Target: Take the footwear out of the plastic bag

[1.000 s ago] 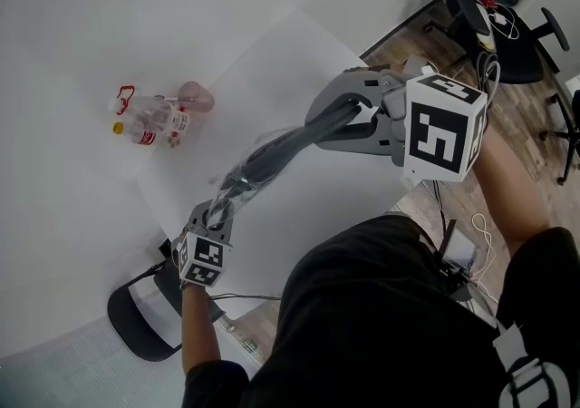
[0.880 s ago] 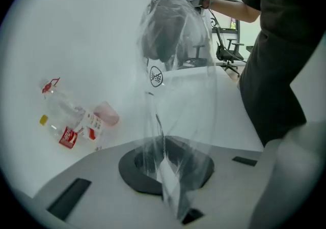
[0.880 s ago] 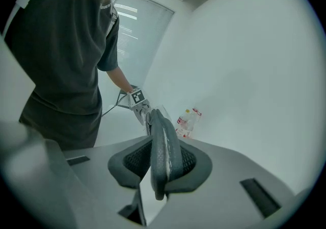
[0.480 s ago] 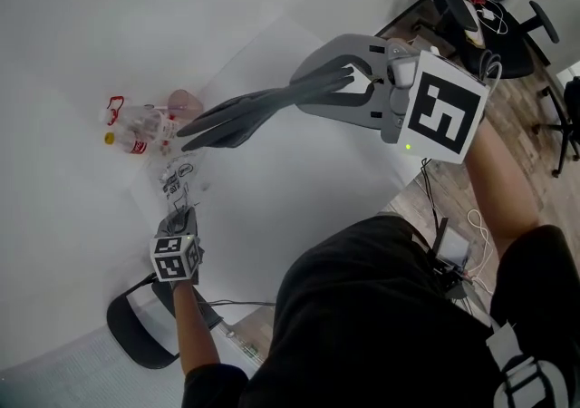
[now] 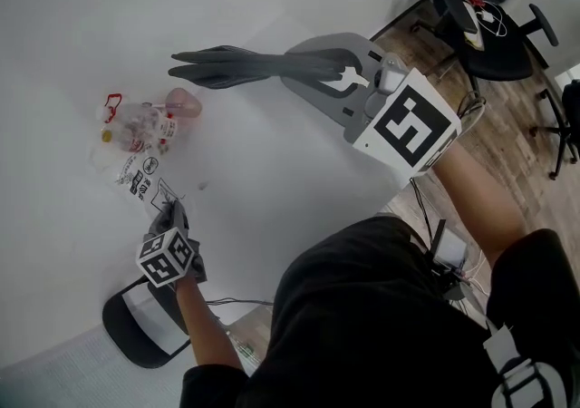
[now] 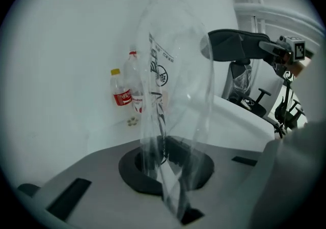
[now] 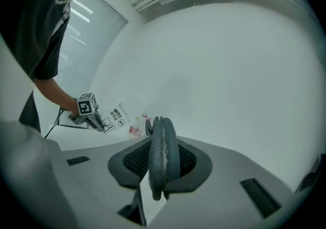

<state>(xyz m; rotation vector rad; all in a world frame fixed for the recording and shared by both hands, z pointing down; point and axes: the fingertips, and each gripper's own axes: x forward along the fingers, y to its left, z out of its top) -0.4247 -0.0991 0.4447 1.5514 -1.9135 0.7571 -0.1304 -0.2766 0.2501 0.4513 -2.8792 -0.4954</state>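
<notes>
Two grippers were counted: the left gripper at the white table's left edge and the right gripper above its far side. There was one clear, printed plastic bag, at that same left edge. The dark footwear above the table's far side numbered two pieces, pressed flat together. Two small bottles stood just beside the table's left edge, with one pinkish thing next to them. One black chair sat off the near left corner and one office chair beyond the far right corner.
</notes>
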